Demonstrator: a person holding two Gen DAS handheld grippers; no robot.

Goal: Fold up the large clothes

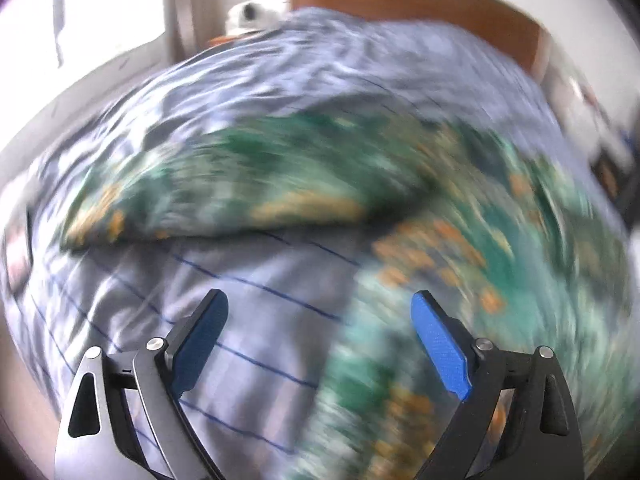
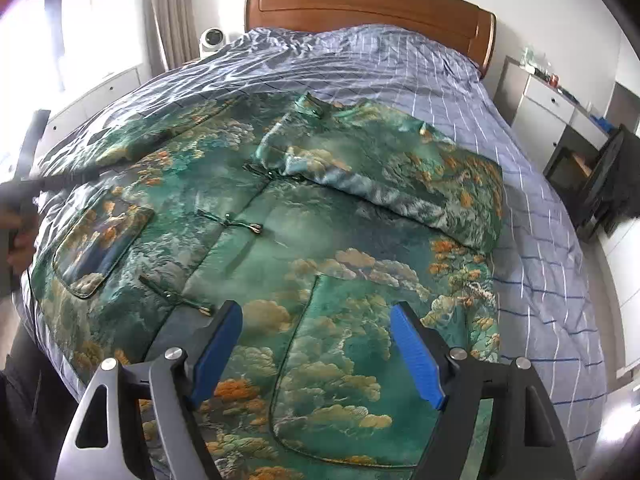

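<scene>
A green jacket (image 2: 280, 240) with orange and white cloud print lies front up on the bed, with frog buttons down the middle and patch pockets. Its right sleeve (image 2: 380, 184) is folded across the chest. My right gripper (image 2: 316, 320) is open and empty above the lower right pocket. My left gripper (image 1: 320, 308) is open and empty above the bed cover, beside the jacket's left sleeve (image 1: 240, 184). The left wrist view is blurred by motion. The left gripper also shows at the left edge of the right wrist view (image 2: 24, 176).
The blue-grey checked bed cover (image 2: 540, 240) spreads under the jacket. A wooden headboard (image 2: 360, 4) stands at the far end. A white camera (image 2: 212, 38) sits by the curtain. White drawers (image 2: 544, 108) and a dark shelf unit stand to the right.
</scene>
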